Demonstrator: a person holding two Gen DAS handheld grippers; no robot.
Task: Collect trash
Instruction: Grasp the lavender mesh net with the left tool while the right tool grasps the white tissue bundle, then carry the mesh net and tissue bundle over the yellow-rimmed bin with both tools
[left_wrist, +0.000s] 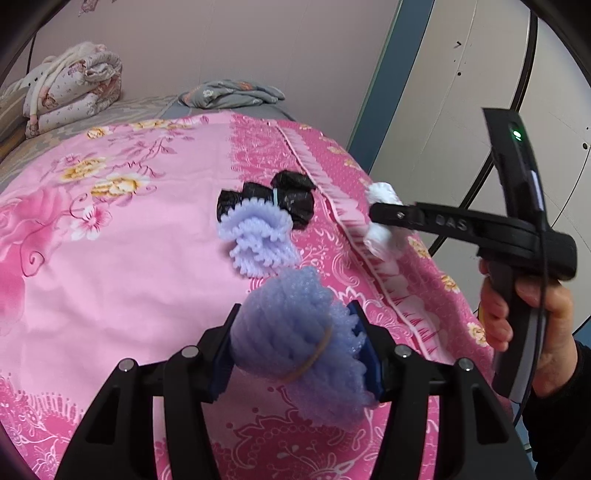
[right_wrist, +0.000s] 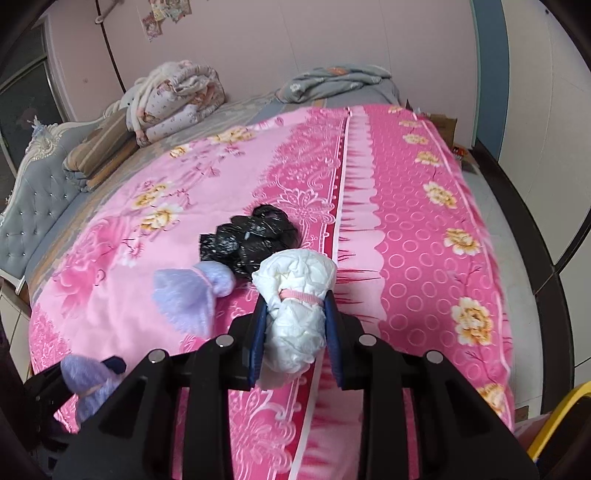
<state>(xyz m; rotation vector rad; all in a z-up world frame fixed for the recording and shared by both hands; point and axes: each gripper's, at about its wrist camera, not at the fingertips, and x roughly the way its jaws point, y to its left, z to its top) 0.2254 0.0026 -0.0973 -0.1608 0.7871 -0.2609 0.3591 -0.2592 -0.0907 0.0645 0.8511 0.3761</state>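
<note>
The left gripper (left_wrist: 295, 354) is squeezing a purple foam bundle (left_wrist: 291, 328) between its blue pads, holding it above the near part of the bed (left_wrist: 110, 280). The foam is bulging out past the fingers, so it is at risk of springing free if the grip slackens. Towards the right edge of the bed, the right gripper (right_wrist: 295, 332) is clamping a white wad (right_wrist: 299, 314) at its pink band; the wad is soft and could slide out downward. Farther in, a second purple foam piece (left_wrist: 258, 240) and a black bag bundle (left_wrist: 291, 203) are lying touching mid-bed, still waiting, and a swinging load could be knocking them.
</note>
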